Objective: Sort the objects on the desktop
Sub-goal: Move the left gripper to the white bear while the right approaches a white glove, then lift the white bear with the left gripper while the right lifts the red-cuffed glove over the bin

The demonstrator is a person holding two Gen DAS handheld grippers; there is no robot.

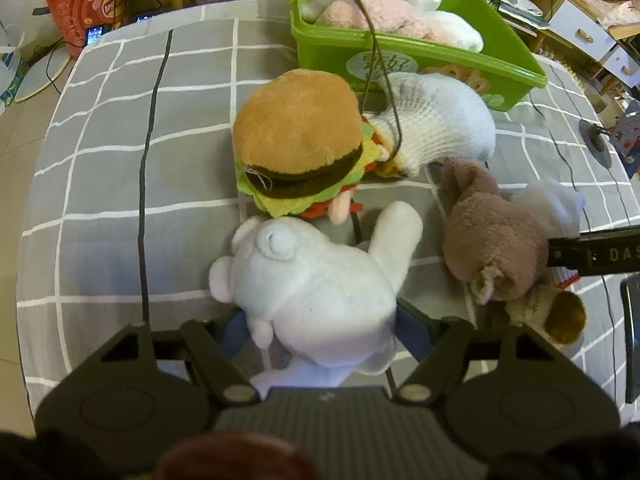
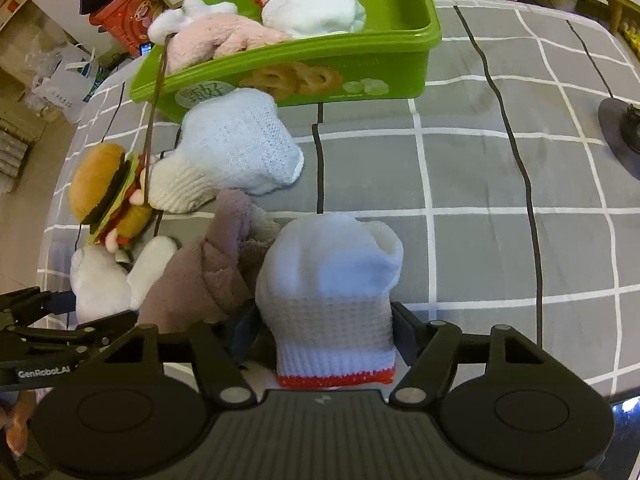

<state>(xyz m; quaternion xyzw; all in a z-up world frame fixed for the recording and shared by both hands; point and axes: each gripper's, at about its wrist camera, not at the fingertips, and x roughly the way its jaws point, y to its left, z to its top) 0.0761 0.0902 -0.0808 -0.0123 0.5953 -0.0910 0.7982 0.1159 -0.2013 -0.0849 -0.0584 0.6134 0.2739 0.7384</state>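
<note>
Up close in the left wrist view, the left gripper (image 1: 318,320) has its fingers pressed against both sides of a white plush bear (image 1: 308,284), holding it at the near edge of the grey checked tabletop (image 1: 100,168). Just beyond the bear lies a plush hamburger (image 1: 300,140), touching it at the lettuce edge. A white knitted glove (image 1: 436,124) lies to the right of the hamburger, against the front wall of the green bin (image 1: 516,68). A thin brown cord (image 1: 376,52) runs from the bin down across this glove. Inside the bin sit a pink plush toy (image 1: 384,16) and white soft things. To the right of the bear lies a brown plush toy (image 1: 496,236), with the other gripper's black arm reaching in past it.

Now the right wrist view: the right gripper (image 2: 326,330) has its fingers closed on the ribbed cuff of a second white glove (image 2: 332,276), whose red-trimmed hem is nearest the camera. This glove rests on the tabletop, touching the brown plush on its left. Farther left are the white bear and the hamburger, with the first knitted glove between them and the green bin. Part of the left gripper shows at the lower left, beside the bear.
</note>
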